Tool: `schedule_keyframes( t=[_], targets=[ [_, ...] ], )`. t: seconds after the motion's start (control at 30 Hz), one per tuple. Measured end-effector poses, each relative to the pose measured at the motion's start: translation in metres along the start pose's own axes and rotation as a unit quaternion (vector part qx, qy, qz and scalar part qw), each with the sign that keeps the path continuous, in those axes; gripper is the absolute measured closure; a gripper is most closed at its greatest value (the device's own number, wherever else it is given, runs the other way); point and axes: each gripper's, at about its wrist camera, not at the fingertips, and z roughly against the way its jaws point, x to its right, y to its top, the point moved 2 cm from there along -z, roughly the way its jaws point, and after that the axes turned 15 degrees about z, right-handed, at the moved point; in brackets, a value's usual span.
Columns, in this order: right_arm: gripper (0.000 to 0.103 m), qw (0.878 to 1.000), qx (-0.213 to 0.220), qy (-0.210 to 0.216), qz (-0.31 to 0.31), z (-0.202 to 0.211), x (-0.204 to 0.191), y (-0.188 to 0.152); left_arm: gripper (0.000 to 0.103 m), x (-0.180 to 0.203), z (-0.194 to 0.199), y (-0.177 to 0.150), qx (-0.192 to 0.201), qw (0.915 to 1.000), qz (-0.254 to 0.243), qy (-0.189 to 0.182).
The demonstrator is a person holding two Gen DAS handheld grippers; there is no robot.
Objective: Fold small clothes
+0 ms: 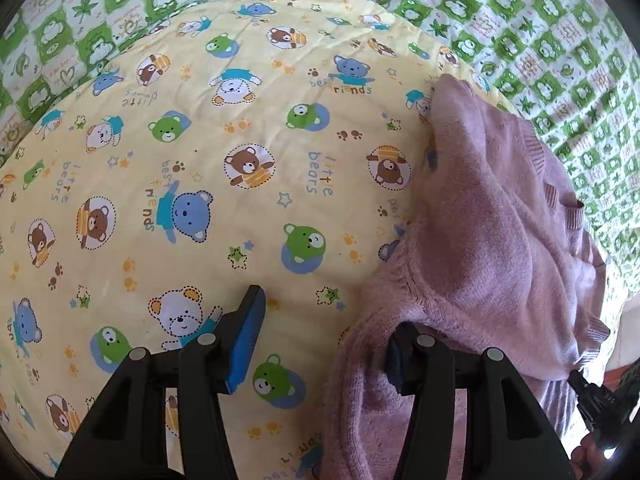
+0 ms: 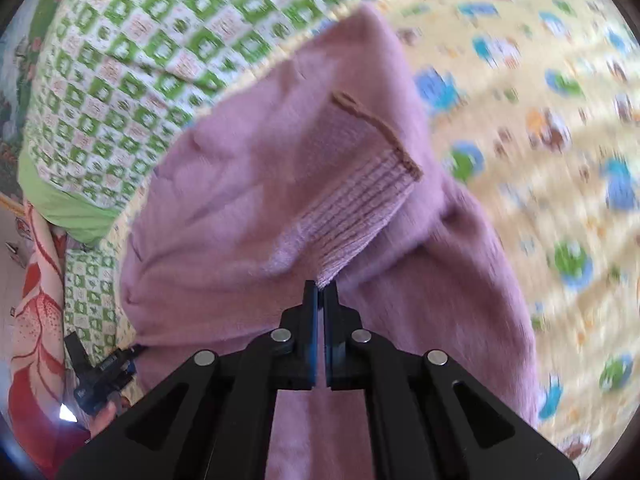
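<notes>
- Left gripper (image 1: 320, 344): jaws spread wide. The blue-padded finger (image 1: 246, 344) is bare; pink fabric drapes over the other finger.
- Right gripper (image 2: 321, 292): jaws pressed together, pinching the ribbed hem (image 2: 360, 208) of the pink sweater (image 2: 224, 208).
- Pink sweater: lies bunched on the yellow bear-print blanket (image 1: 200, 160), near its edge.
- The blanket covers a green checked bedsheet (image 1: 560, 40).

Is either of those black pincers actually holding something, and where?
The right gripper is shut on the pink sweater, pinching its ribbed edge. The left gripper is open; sweater fabric drapes over one finger, ungripped.
</notes>
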Motion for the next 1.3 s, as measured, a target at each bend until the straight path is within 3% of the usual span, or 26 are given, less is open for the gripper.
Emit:
schedule_keyframes(
  t=[0.07,0.17,0.27,0.4,0.5,0.53,0.6,0.67,0.73,0.87,0.97,1.03,1.1,1.17,1.2,1.3],
  targets=[
    [0.099,1.0,-0.022,0.002,-0.002,-0.007,0.001,-0.002,0.048,0.001,0.0,0.002,-0.005,1.0,-0.004,-0.002],
    [0.099,0.998,-0.05,-0.044,0.003,-0.001,-0.004,0.002,0.048,0.0,0.004,0.003,-0.014,0.9998,-0.013,-0.009],
    [0.098,0.997,-0.034,-0.052,0.049,0.021,-0.031,0.007,0.047,-0.007,0.013,-0.001,-0.022,0.9994,-0.025,-0.011],
    [0.098,0.989,-0.011,0.015,0.144,0.03,-0.094,0.025,0.049,-0.016,0.048,-0.014,-0.036,0.9979,-0.015,-0.051],
    [0.098,0.974,-0.022,0.088,0.209,0.004,-0.153,0.052,0.047,-0.001,0.073,-0.024,-0.05,0.9918,-0.016,-0.116],
    [0.098,0.968,-0.03,0.106,0.227,-0.007,-0.171,0.059,0.04,0.007,0.077,-0.027,-0.062,0.9881,-0.016,-0.14],
    [0.098,0.95,-0.043,0.136,0.278,-0.038,-0.215,0.077,0.038,0.023,0.071,-0.034,-0.091,0.9806,-0.012,-0.173],
    [0.096,0.937,-0.065,0.169,0.298,-0.074,-0.249,0.095,0.038,0.032,0.059,-0.036,-0.093,0.9822,-0.005,-0.163],
    [0.092,0.932,-0.094,0.182,0.298,-0.11,-0.271,0.108,0.038,0.036,0.054,-0.031,-0.067,0.9846,0.0,-0.161],
    [0.075,0.922,-0.131,0.16,0.327,-0.153,-0.294,0.117,0.038,0.041,0.05,-0.022,-0.025,0.9864,-0.024,-0.161],
    [0.072,0.917,-0.147,0.143,0.343,-0.175,-0.299,0.117,0.038,0.038,0.029,-0.017,-0.028,0.9884,-0.036,-0.145],
    [0.072,0.91,-0.162,0.158,0.348,-0.185,-0.299,0.115,0.043,0.027,0.009,-0.014,-0.05,0.9889,-0.013,-0.139],
    [0.072,0.902,-0.175,0.168,0.356,-0.189,-0.302,0.111,0.044,0.014,0.003,-0.01,-0.058,0.9851,0.015,-0.161],
    [0.098,0.895,-0.175,0.174,0.371,-0.189,-0.308,0.108,0.045,0.012,0.0,-0.006,-0.06,0.9833,0.018,-0.171],
    [0.098,0.893,-0.173,0.167,0.38,-0.189,-0.31,0.109,0.048,0.012,0.0,-0.006,-0.062,0.9834,0.015,-0.17],
    [0.1,0.899,-0.117,0.174,0.385,-0.182,-0.327,0.136,0.056,0.012,0.001,-0.004,-0.063,0.9841,0.008,-0.166]
  ],
)
